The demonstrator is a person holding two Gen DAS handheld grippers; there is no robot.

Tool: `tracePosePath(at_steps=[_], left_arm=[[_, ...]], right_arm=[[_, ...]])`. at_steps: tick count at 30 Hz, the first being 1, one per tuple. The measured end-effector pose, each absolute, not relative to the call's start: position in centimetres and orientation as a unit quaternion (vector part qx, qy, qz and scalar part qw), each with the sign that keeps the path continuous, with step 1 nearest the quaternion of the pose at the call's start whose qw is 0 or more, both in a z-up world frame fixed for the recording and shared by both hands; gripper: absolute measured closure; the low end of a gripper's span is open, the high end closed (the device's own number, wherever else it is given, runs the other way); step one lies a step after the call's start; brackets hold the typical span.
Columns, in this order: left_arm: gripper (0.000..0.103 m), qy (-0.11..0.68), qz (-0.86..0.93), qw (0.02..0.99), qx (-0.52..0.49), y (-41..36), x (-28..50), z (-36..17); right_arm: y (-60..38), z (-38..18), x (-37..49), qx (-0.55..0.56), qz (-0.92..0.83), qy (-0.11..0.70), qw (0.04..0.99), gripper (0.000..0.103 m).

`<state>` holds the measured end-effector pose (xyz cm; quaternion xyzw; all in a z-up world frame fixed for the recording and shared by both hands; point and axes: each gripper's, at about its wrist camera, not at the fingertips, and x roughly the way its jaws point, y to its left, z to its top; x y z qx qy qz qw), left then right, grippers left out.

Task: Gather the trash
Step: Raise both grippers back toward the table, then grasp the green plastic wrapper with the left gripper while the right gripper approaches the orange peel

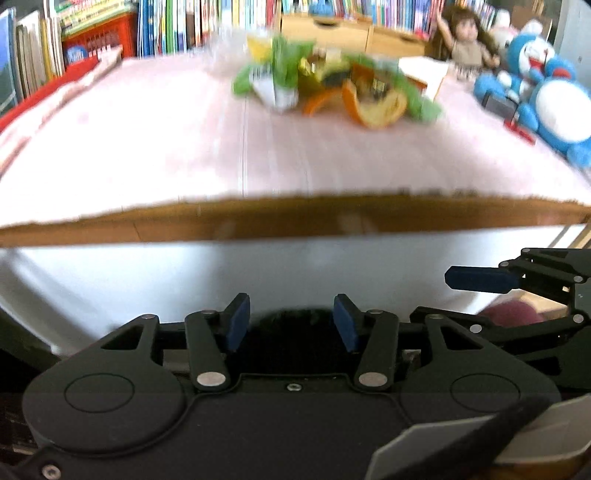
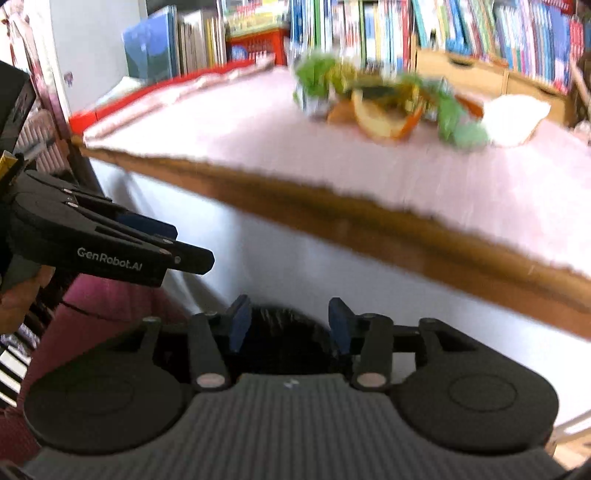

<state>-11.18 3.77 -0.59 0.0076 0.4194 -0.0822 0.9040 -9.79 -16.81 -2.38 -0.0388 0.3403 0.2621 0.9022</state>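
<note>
From the left wrist view, books (image 1: 166,26) and a red crate (image 1: 99,37) line the far left behind a table (image 1: 295,218) with a brown wooden edge, covered by a pale pink cloth (image 1: 147,140). In the foreground the left gripper (image 1: 291,326) sits below the table edge with its blue-padded fingers (image 1: 238,323) standing apart and nothing between them; only a dark, blurred shape shows beyond the gap. Toward the far middle of the cloth lies the trash (image 1: 332,85), a blurred heap of green wrappers, orange peel and a pale packet, well apart from both grippers. Just right of the heap stands a white box (image 1: 424,74), and further right a doll (image 1: 465,40) and a blue plush toy (image 1: 546,85) sit at the table's far corner. The right gripper (image 1: 480,278) enters at the right edge, one blue pad showing. From the right wrist view, the left gripper (image 2: 173,240) appears at the left, held by a hand (image 2: 22,291). The right gripper (image 2: 290,326) has its fingers (image 2: 338,325) parted and empty, under the table edge (image 2: 369,221). The trash (image 2: 388,107) rests on the cloth beyond, beside the white box (image 2: 513,118).
</note>
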Motion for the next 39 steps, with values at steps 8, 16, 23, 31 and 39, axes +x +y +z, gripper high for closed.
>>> tracePosePath(at_steps=[8,16,23,31,39], left_arm=[[0.051,0.372,-0.082,0.924,-0.005,3.6,-10.7,2.7],[0.047,0.33,-0.075,0.941,-0.01,3.5,-9.8,4.9],[0.036,0.301,-0.059,0.952,-0.008,3.3,-7.6,5.5],[0.028,0.283,-0.05,0.958,-0.012,3.1,-4.4,5.3],[0.024,0.264,-0.046,0.963,-0.036,2.9,-0.9,4.7]], right_arm=[[-18.3,1.1,-8.9,-0.018,0.249,0.28,0.927,0.031],[-19.1,2.5,-8.3,-0.018,0.227,0.245,0.942,0.026],[-19.9,3.0,-6.9,-0.016,0.191,0.218,0.957,0.018],[-20.8,2.8,-4.2,-0.013,0.153,0.206,0.967,0.018],[-20.9,2.3,-1.9,-0.004,0.144,0.213,0.966,0.017]])
